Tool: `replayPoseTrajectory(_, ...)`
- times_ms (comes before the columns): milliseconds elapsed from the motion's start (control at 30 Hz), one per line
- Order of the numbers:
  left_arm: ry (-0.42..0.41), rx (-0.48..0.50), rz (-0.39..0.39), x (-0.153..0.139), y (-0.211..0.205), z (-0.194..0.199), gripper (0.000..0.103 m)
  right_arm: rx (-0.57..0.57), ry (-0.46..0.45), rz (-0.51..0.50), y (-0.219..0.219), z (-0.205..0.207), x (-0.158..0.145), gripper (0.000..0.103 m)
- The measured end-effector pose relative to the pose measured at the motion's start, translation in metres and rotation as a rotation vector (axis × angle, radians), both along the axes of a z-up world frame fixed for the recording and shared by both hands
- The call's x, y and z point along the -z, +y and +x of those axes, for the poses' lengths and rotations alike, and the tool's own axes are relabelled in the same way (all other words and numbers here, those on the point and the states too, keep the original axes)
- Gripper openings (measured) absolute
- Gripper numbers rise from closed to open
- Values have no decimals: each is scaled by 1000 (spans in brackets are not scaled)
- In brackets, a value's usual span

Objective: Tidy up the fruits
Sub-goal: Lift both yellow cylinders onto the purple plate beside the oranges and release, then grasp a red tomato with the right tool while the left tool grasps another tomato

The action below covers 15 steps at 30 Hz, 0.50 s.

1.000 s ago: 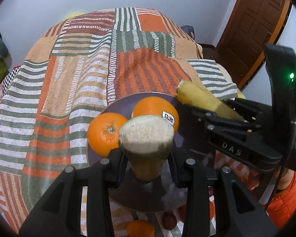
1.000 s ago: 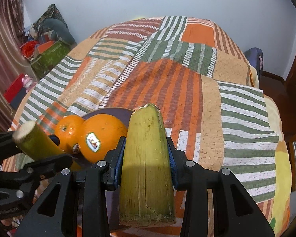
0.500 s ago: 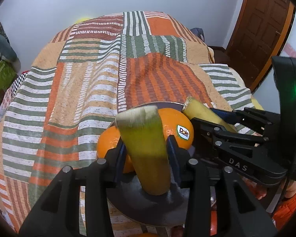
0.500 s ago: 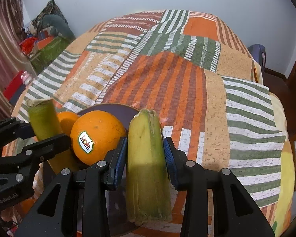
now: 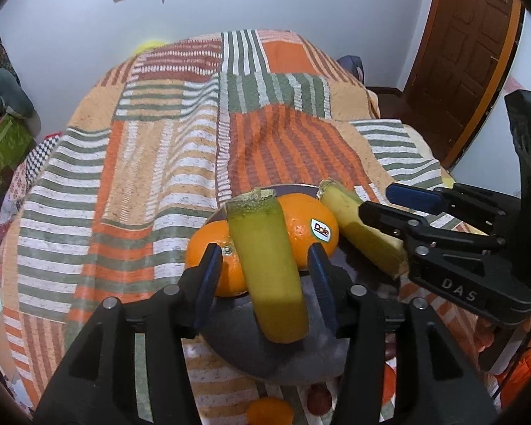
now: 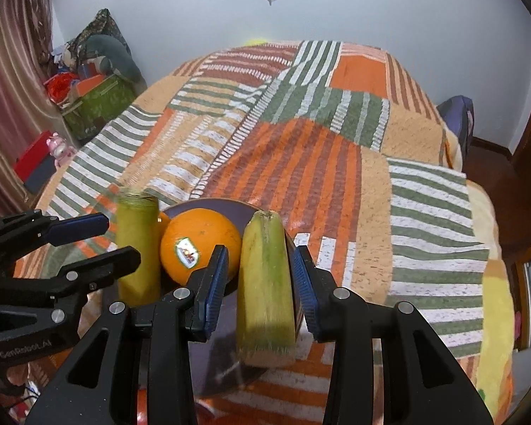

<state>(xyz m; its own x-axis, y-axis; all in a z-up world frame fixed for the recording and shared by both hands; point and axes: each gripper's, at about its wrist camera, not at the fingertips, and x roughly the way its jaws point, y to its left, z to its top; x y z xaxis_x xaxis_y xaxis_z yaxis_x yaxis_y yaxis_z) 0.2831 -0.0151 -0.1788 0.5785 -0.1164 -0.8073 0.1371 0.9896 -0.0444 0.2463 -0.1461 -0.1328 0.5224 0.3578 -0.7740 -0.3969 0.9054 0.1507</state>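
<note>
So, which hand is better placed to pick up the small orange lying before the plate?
Probably left. The small orange lies just beneath the open left gripper, near the plate's edge. The right gripper, also open, is farther off.

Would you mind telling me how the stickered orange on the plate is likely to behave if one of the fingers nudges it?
The orange is round, so it would probably roll. The plate rim may stop it. On one side a second orange looks pressed against it, likely blocking that way. Its skin looks firm, so it probably won't dent.
</note>
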Motion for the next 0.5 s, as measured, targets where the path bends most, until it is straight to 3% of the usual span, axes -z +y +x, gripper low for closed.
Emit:
replayPoseTrajectory(300,-48,7,-2,-31,7,-39,51,2,-61,13,-9,-39,-30,36)
replayPoseTrajectory(500,-48,16,-17,-39,8,-69,58,-15,-83,14,-15,-72,-39,42)
